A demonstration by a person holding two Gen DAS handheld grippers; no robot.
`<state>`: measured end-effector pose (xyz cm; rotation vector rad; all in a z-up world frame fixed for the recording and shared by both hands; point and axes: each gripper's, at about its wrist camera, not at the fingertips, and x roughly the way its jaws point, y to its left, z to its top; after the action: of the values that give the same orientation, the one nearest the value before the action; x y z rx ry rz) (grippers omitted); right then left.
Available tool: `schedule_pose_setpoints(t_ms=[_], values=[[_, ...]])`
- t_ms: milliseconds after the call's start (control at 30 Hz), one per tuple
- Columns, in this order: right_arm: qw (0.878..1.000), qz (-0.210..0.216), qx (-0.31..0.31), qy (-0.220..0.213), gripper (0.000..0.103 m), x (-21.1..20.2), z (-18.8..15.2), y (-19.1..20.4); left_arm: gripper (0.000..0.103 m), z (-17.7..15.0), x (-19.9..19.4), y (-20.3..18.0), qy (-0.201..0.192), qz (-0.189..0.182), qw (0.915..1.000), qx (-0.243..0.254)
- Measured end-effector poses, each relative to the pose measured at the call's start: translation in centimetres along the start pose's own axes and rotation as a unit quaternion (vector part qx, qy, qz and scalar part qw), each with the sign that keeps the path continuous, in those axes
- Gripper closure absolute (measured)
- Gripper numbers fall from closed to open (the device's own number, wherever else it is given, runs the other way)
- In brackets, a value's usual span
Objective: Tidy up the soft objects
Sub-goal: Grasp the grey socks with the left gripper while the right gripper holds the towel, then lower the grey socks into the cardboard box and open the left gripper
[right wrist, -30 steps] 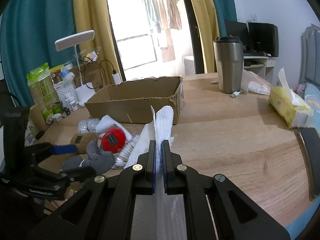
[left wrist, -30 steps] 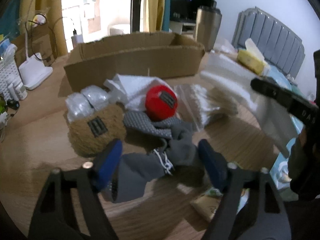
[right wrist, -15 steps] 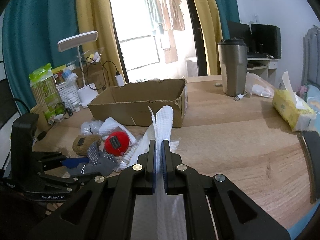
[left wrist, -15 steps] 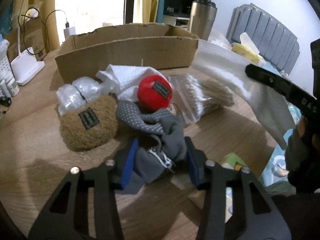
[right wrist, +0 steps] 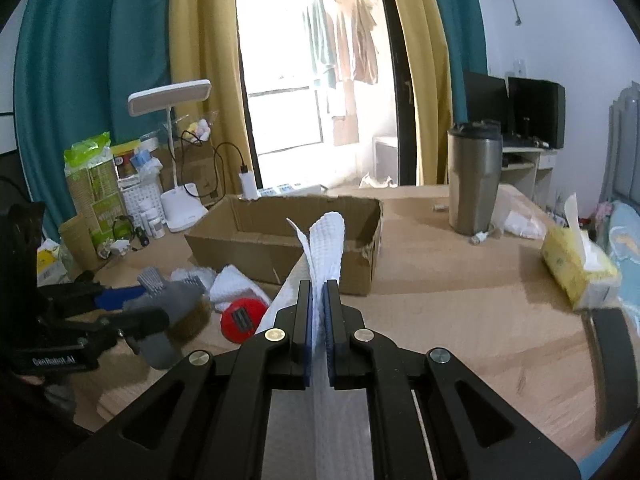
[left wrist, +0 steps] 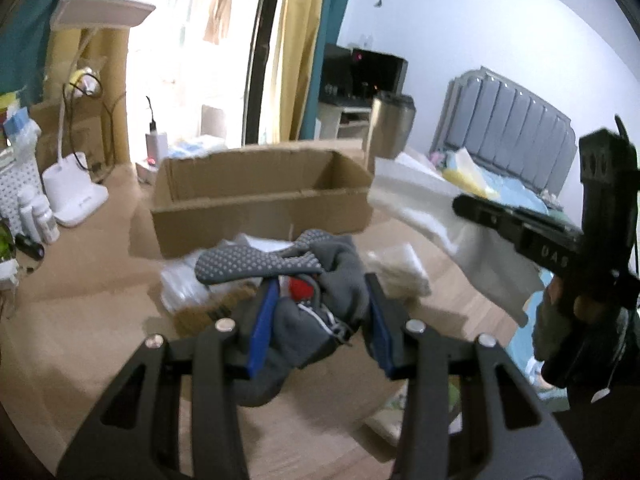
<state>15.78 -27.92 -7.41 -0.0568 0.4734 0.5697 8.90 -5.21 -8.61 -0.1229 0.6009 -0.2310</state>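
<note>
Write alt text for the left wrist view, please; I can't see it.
The left tongs grip a bundle of grey socks above a wooden table. An open cardboard box sits behind, and at right the other tongs hold a white cloth.

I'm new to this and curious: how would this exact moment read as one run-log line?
left gripper: shut on grey socks, lifted | right gripper: shut on white cloth | cardboard box: open, behind pile
</note>
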Motion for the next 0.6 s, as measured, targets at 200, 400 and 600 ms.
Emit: schedule_pose_setpoints(t_ms=[200,400,600], values=[[1.0,-0.001,-0.01,-0.016,0.097,0.4,1.6,0.2,0.059,2.4,-0.6,1.5,-0.033,0.008,0.9994,-0.003],[0.999,-0.004,-0.018,-0.029,0.097,1.5,3.6,0.1,0.059,5.4,-0.1,4.0,-0.059,0.018,0.998,-0.016],[0.999,-0.002,-0.027,-0.039,0.097,3.0,5.5,0.2,0.059,7.3,1.0,6.1,-0.077,0.024,0.9963,-0.03]])
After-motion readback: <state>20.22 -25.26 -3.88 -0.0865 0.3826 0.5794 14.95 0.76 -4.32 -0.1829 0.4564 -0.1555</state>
